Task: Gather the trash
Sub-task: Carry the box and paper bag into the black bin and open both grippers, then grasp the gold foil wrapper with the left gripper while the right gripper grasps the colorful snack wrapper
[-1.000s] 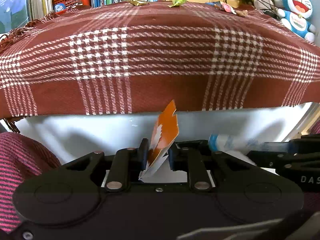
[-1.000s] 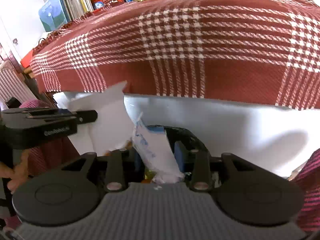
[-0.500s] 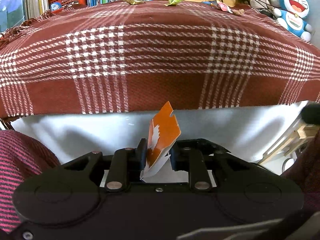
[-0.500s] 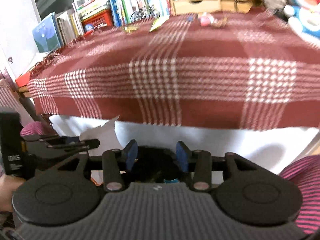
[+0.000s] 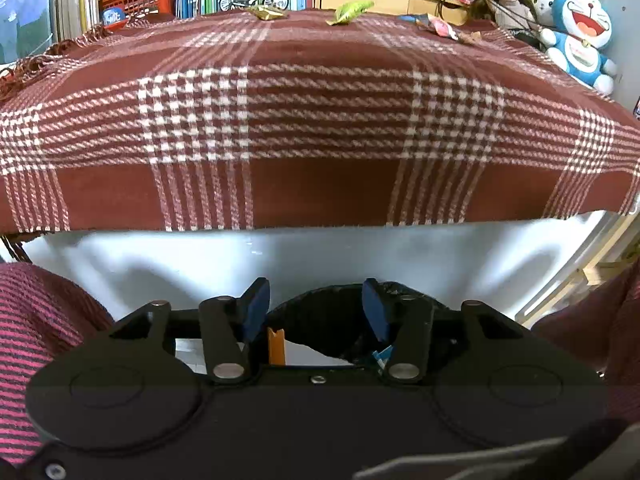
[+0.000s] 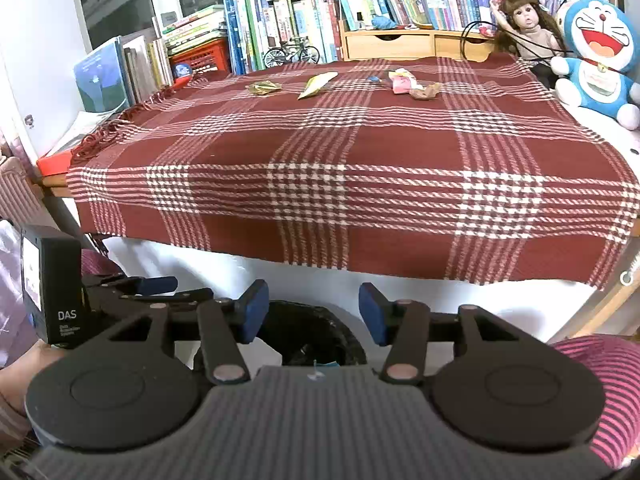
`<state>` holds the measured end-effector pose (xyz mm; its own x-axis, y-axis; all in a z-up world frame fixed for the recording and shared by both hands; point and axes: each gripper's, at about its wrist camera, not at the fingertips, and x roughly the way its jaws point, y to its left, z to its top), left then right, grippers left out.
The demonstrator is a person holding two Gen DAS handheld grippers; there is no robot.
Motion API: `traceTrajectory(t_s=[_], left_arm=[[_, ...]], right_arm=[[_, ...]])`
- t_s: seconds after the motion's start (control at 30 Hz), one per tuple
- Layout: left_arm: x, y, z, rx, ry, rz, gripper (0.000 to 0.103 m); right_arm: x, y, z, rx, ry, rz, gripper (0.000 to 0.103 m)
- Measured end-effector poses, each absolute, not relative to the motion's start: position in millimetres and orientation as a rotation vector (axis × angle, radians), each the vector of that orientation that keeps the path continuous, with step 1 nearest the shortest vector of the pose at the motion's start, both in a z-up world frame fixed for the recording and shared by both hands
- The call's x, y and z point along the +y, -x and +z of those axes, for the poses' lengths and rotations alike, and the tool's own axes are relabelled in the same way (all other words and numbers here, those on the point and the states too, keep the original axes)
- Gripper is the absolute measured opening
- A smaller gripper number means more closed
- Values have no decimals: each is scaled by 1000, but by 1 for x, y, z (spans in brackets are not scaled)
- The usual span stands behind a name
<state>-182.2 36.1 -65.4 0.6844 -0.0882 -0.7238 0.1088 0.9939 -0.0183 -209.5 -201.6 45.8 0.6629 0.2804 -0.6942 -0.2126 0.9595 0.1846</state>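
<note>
My left gripper (image 5: 316,312) is opening, the orange wrapper (image 5: 276,346) loose below its pads over the black-lined bin (image 5: 320,320), with nothing gripped. Only my right view shows that bin's mouth (image 6: 316,340) plainly; my right gripper (image 6: 314,314), also opening and empty, hangs above it, both tools tilted down. Beyond the plaid cloth's (image 6: 320,184) near edge lies open room, and the remaining wrappers (image 6: 404,82) sit at its far side.

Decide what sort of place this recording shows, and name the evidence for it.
Probably a home study or a child's room: packed bookshelves behind a table under a plaid cloth, with a doll and a blue plush toy alongside.
</note>
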Motion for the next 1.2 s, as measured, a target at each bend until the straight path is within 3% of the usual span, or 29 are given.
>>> traceTrajectory(t_s=[0.4,0.8,1.2], left_arm=[[44,162,12,672,4,-133,68],[36,60,108,490,41,-172,86],[46,-93,88,494,79,-29,90]], right_arm=[[-196,167,60,729,-85,309,74],[-227,65,91,628,-139,253,79],[-248,-53,76,572,-126,200,85]])
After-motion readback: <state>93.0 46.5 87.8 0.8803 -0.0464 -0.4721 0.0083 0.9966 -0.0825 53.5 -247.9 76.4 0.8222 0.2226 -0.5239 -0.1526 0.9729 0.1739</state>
